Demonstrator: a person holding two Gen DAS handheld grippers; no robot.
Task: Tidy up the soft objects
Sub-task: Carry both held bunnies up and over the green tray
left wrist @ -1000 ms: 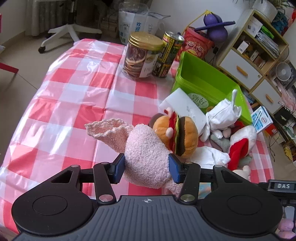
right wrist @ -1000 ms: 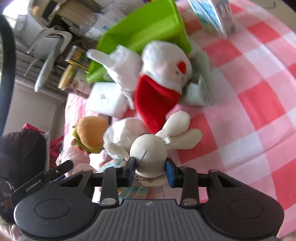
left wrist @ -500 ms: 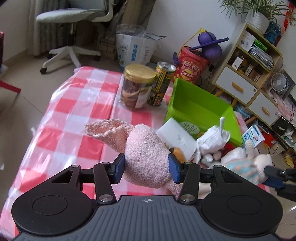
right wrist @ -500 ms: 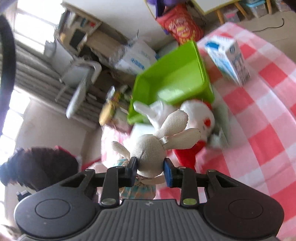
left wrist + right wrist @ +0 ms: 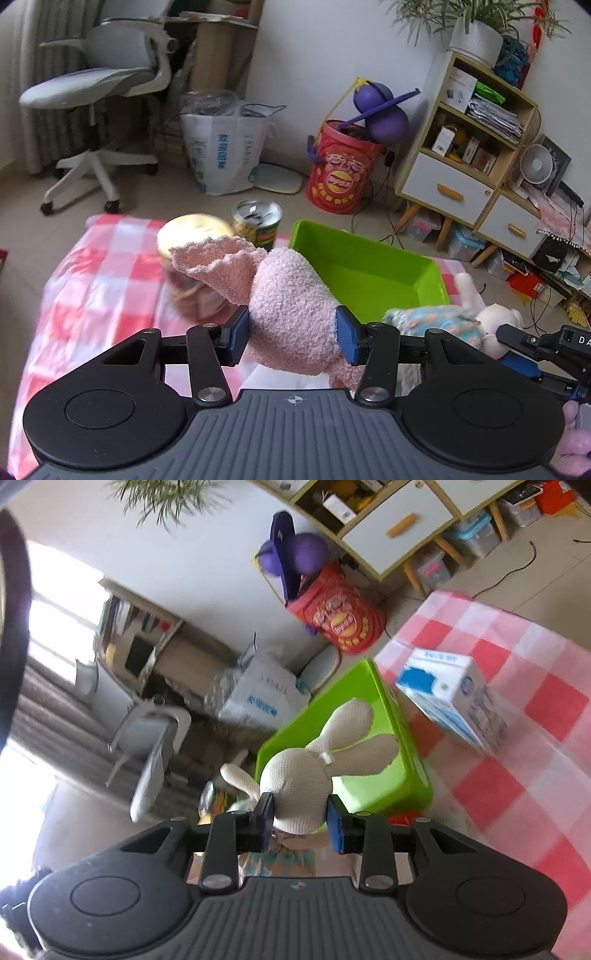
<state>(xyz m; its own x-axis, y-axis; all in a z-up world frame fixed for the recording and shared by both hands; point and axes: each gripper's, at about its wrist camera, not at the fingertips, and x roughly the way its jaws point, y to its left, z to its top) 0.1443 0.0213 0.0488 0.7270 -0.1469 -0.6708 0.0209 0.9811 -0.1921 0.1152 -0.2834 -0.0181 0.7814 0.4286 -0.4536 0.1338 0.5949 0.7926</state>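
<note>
My left gripper (image 5: 291, 336) is shut on a fluffy pink plush toy (image 5: 291, 314) and holds it in the air, in front of the green bin (image 5: 369, 273). My right gripper (image 5: 299, 816) is shut on the head of a cream bunny doll (image 5: 303, 786) in a blue patterned dress, held above the near end of the green bin (image 5: 406, 786). The bunny doll (image 5: 443, 321) and the right gripper also show at the right of the left wrist view. The bin looks empty inside.
A cookie jar (image 5: 192, 258) and a can (image 5: 256, 221) stand left of the bin on the red checked tablecloth (image 5: 92, 280). A blue and white carton (image 5: 454, 705) lies right of the bin. A shelf unit (image 5: 472, 147), red bucket (image 5: 343, 170) and office chair (image 5: 99, 81) stand beyond.
Both grippers have lifted their toys off the table and moved up and toward the green bin. The pile of other toys has dropped out of view.
</note>
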